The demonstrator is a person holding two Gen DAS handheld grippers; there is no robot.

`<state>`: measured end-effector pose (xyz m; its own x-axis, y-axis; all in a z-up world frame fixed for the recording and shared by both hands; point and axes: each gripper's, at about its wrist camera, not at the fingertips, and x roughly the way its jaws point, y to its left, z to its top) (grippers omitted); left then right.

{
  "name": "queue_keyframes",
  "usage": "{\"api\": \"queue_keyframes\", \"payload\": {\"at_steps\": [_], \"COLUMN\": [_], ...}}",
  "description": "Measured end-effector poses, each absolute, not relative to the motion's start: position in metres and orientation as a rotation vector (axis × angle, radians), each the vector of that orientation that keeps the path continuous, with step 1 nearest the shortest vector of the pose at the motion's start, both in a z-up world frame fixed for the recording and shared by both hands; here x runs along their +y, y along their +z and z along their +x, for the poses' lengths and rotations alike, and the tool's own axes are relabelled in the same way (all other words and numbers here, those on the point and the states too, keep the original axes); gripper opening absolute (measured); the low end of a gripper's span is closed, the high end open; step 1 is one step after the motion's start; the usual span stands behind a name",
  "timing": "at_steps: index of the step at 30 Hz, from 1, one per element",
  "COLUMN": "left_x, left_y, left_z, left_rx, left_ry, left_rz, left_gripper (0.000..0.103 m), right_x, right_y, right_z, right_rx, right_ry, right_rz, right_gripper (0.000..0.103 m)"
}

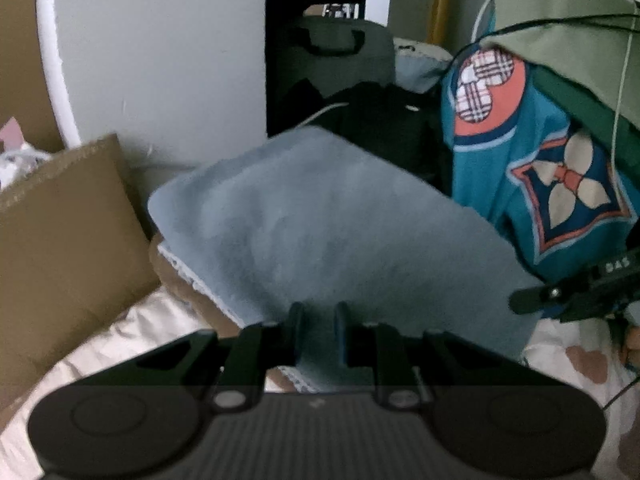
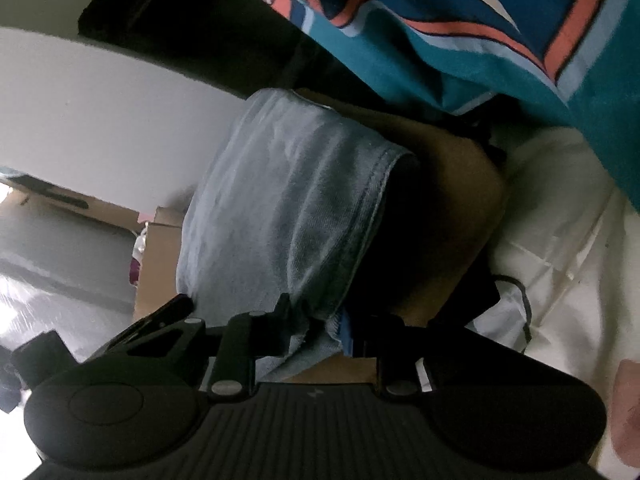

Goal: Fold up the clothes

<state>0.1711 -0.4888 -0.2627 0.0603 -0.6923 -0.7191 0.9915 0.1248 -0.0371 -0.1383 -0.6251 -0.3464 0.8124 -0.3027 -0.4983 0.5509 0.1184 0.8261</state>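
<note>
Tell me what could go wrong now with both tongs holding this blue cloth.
The left tongs pinch only the near edge of the blue cloth, so it might slip free. The right tongs hold a bunched corner, which could set a crooked fold. The black cable hangs near the teal patterned fabric and could snag.

Pale blue terry-cloth garment point(image 1: 320, 216): near hem hidden behind the left gripper point(image 1: 318, 332) body; motion-blurred. Teal patterned fabric with orange-edged diamonds point(image 2: 460, 40): cut off at top and right edges. Brown cardboard box point(image 1: 60, 240): cut by left edge. Brown item under the garment point(image 2: 452, 200): in shadow, unidentifiable.
</note>
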Motion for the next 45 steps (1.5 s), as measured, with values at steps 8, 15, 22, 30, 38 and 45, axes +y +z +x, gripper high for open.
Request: {"api": "queue_keyframes", "payload": {"at_steps": [8, 15, 22, 30, 38, 45], "left_x": [-0.483, -0.484, -0.481, -0.47, -0.455, -0.426], "left_y": [-0.267, -0.253, -0.223, -0.171, -0.111, -0.054], "left_z": [0.172, 0.162, 0.152, 0.154, 0.157, 0.165], "left_rx": [0.693, 0.687, 0.704, 0.775, 0.805, 0.856], "left_ry": [-1.368, -1.339, -1.307, -1.247, -1.199, -1.108], "left_rz": [0.554, 0.564, 0.583, 0.568, 0.537, 0.492], "left_gripper": [0.018, 0.018, 0.041, 0.049, 0.082, 0.095], "right_x": [-0.622, -0.619, -0.621, -0.624, -0.624, -0.626], "right_y": [-0.34, -0.318, -0.293, -0.246, -0.198, -0.156], "right_z": [-0.137, -0.133, -0.132, -0.119, -0.121, -0.112], "right_rx": [0.279, 0.368, 0.432, 0.556, 0.656, 0.746], "right_ry": [-0.632, -0.698, -0.771, -0.84, -0.839, -0.787], "right_rz": [1.251, 1.123, 1.099, 0.999, 0.928, 0.888], "right_gripper": [0.025, 0.031, 0.037, 0.05, 0.073, 0.091]}}
